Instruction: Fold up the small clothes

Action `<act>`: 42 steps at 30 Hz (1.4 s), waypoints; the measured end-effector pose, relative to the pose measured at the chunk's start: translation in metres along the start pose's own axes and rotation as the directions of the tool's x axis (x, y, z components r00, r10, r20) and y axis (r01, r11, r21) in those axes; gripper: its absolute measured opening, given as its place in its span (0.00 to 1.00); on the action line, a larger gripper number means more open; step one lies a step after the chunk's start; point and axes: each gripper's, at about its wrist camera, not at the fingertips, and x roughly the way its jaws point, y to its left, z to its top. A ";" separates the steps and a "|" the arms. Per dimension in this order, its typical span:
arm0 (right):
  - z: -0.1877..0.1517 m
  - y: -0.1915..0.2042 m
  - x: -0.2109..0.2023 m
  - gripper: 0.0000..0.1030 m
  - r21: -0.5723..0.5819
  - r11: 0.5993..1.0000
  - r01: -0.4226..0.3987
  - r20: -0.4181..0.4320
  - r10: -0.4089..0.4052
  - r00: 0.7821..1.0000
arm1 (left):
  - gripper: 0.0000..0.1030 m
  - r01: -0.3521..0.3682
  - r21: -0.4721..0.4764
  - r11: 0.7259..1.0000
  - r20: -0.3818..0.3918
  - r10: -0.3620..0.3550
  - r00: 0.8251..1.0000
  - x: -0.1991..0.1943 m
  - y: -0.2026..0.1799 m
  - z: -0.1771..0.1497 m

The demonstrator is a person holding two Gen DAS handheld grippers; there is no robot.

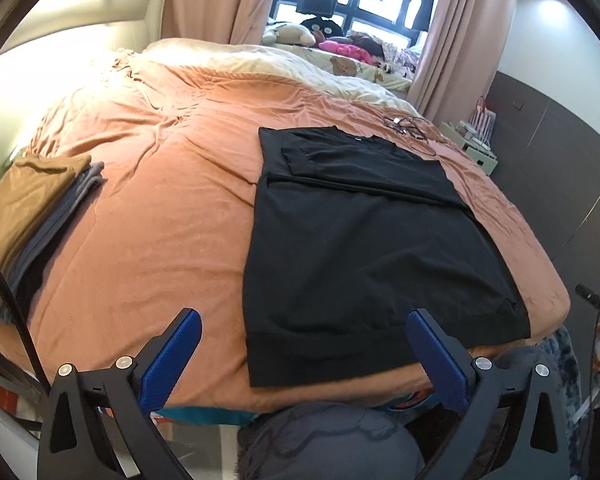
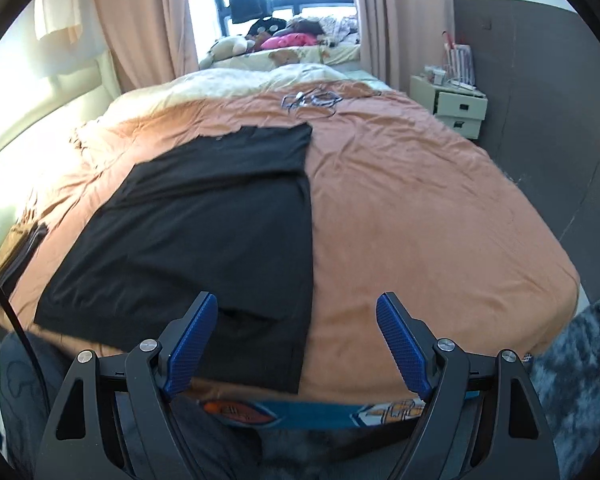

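Note:
A black T-shirt [image 1: 364, 240] lies flat on the orange bedspread [image 1: 160, 208], its sides folded in to a long rectangle, hem at the near bed edge. It also shows in the right wrist view [image 2: 204, 232]. My left gripper [image 1: 304, 320] is open and empty, held above the near edge over the shirt's hem. My right gripper [image 2: 296, 304] is open and empty, above the shirt's lower right corner. A stack of folded clothes [image 1: 24, 216], brown on top of grey, sits at the bed's left side.
Tangled cables [image 2: 312, 100] lie on the bed beyond the shirt. A white nightstand [image 2: 456, 108] stands at the far right. Stuffed toys and pillows [image 1: 332, 40] fill the window ledge. A dark fluffy rug [image 2: 580, 380] lies by the bed's right corner.

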 end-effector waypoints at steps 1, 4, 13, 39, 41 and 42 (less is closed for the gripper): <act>-0.004 0.001 0.001 0.78 -0.009 1.000 0.009 -0.002 -0.009 1.000 | 1.00 -0.002 -0.002 1.000 -0.012 0.002 1.000 0.002 -0.001 -0.003; -0.014 0.000 0.005 0.78 -0.024 1.000 -0.017 -0.021 0.017 1.000 | 1.00 -0.040 0.011 0.999 -0.054 0.041 0.998 0.009 -0.003 -0.012; -0.031 0.001 0.034 0.88 0.039 0.998 -0.055 -0.099 0.058 0.993 | 1.00 -0.032 -0.044 0.999 -0.099 0.028 0.995 0.034 0.021 -0.027; -0.024 -0.068 0.147 0.46 0.440 0.850 -0.289 -0.108 0.370 0.923 | 0.27 0.169 -0.338 0.926 -0.264 -0.266 0.927 0.158 0.082 -0.022; -0.034 -0.073 0.148 0.45 0.473 0.825 -0.309 -0.088 0.393 0.915 | 0.27 0.182 -0.358 0.916 -0.263 -0.285 0.922 0.159 0.084 -0.023; -0.038 -0.076 0.148 0.45 0.485 0.813 -0.321 -0.076 0.405 0.911 | 0.27 0.188 -0.364 0.912 -0.260 -0.294 0.920 0.157 0.085 -0.024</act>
